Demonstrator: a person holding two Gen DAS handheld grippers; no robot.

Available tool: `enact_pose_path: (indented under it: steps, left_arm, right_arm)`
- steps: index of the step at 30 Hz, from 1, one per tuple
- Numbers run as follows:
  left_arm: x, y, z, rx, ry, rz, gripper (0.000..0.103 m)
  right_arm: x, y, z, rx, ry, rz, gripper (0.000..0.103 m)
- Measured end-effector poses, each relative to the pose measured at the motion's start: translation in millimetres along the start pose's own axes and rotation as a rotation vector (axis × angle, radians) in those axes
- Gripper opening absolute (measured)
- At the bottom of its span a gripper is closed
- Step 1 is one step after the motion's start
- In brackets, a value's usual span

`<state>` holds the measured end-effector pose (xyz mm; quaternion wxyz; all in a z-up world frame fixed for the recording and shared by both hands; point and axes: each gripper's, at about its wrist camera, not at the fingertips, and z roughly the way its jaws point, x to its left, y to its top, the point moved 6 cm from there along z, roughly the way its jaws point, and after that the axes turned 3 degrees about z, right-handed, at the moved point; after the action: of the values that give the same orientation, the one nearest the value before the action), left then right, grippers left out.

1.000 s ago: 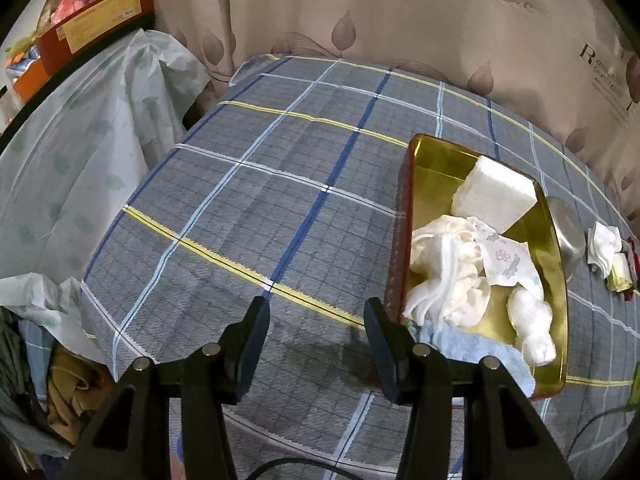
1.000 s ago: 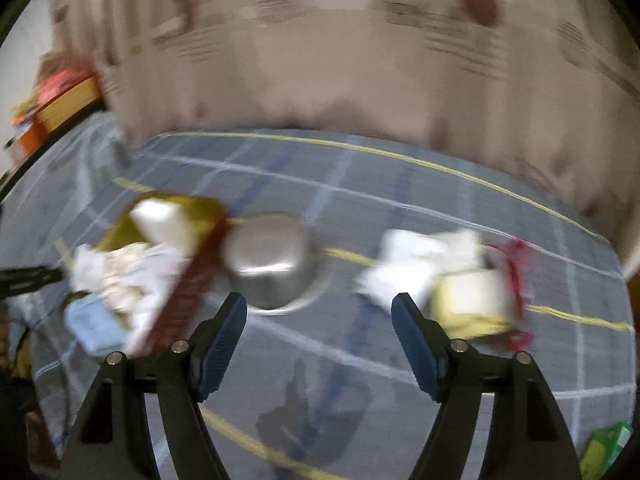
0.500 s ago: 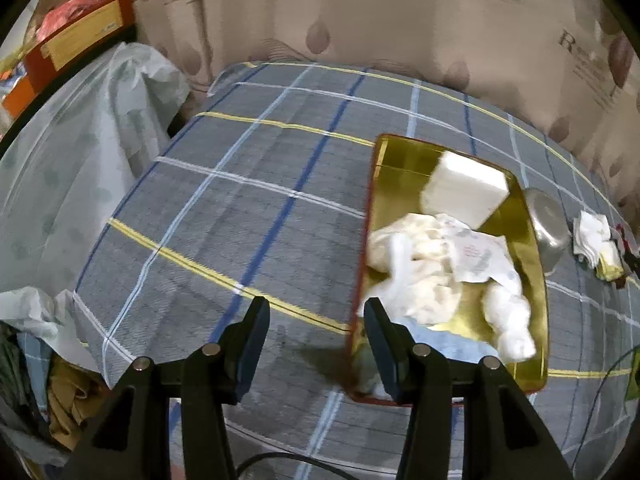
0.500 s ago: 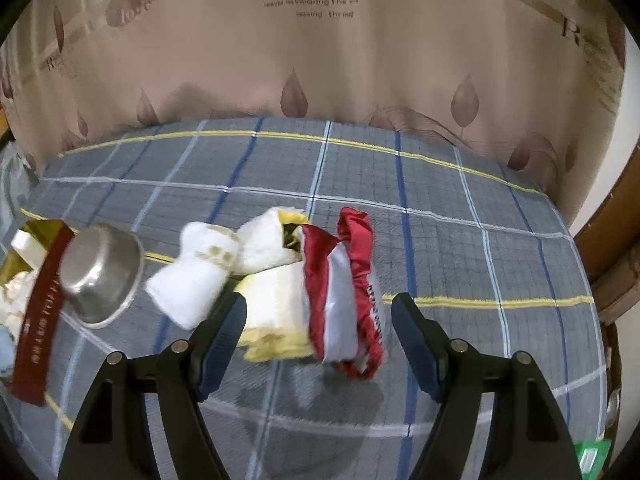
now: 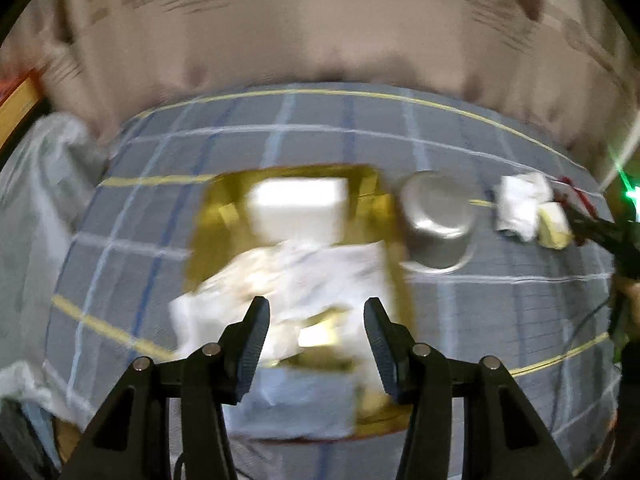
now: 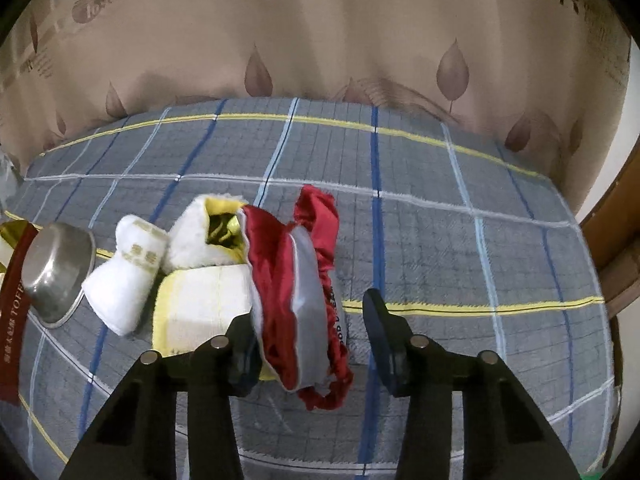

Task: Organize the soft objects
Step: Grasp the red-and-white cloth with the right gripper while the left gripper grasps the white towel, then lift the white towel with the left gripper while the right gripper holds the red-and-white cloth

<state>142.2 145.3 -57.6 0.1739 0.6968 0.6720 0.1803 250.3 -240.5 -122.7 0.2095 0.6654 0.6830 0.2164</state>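
A gold tray point(image 5: 208, 224) on the plaid cloth holds a white sponge block point(image 5: 296, 208), crumpled white cloths point(image 5: 288, 276) and a pale blue cloth point(image 5: 288, 400) at its near end. My left gripper point(image 5: 316, 344) is open and empty just above the tray's near end; this view is blurred. My right gripper point(image 6: 310, 340) is open, and the near end of a red and grey fabric piece point(image 6: 296, 292) lies between its fingers. Beside it lie a rolled white towel point(image 6: 124, 280), a white and yellow plush item point(image 6: 204, 232) and a yellow-edged pad point(image 6: 200, 308).
A steel bowl point(image 6: 56, 268) lies upside down between the tray and the pile; it also shows in the left wrist view point(image 5: 438, 220). A beige leaf-print curtain point(image 6: 320, 40) hangs behind the table. A plastic-covered surface point(image 5: 36, 208) stands at the left.
The left gripper has swung right and now points over the tray. The right gripper has moved in towards the pile, so the red and grey fabric now lies between its fingers.
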Motion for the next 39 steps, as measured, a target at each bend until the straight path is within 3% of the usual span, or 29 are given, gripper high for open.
enact_pose_path:
  steps: [5, 9, 12, 20, 23, 29, 34, 36, 38, 39]
  left_arm:
    - [-76.1, 28.4, 14.1, -0.006, -0.067, 0.124, 0.050]
    - [-127.3, 45.0, 30.8, -0.002, -0.121, 0.178, 0.050]
    - [-159.6, 56.9, 44.2, -0.010, -0.158, 0.200, 0.050]
    - [-221.5, 72.7, 82.3, 0.014, -0.219, 0.271, 0.050]
    - [-237.9, 76.1, 94.9, 0.027, -0.213, 0.292, 0.050]
    - [-253.5, 82.5, 125.3, 0.043, -0.192, 0.282, 0.050]
    - [-249.6, 86.3, 158.7, 0.089, -0.175, 0.218, 0.060]
    - [-246.4, 86.9, 158.2, 0.058, -0.200, 0.187, 0.060]
    - [-244.1, 86.2, 157.9, 0.061, -0.220, 0.167, 0.059]
    - [-241.5, 86.0, 156.2, 0.061, -0.231, 0.155, 0.047]
  right_arm:
    - [-3.2, -0.8, 11.5, -0.001, 0.043, 0.013, 0.036]
    - [-4.9, 1.1, 19.9, -0.003, 0.075, 0.019, 0.020]
    - [-7.5, -0.2, 20.3, -0.022, 0.072, 0.013, 0.015]
    - [-47.1, -10.5, -12.7, -0.073, 0.020, 0.105, 0.015]
    - [-62.0, -19.9, -32.3, -0.080, -0.001, 0.140, 0.015]
    - [-79.9, -47.3, -64.8, -0.083, 0.044, 0.249, 0.015]
    - [-77.8, -61.3, -74.4, -0.088, 0.053, 0.273, 0.015]
    - [-75.6, -63.6, -74.5, -0.085, 0.057, 0.269, 0.015]
    - [-72.6, -65.0, -72.7, -0.080, 0.061, 0.265, 0.015]
    - [-71.1, -65.5, -71.6, -0.077, 0.063, 0.264, 0.015]
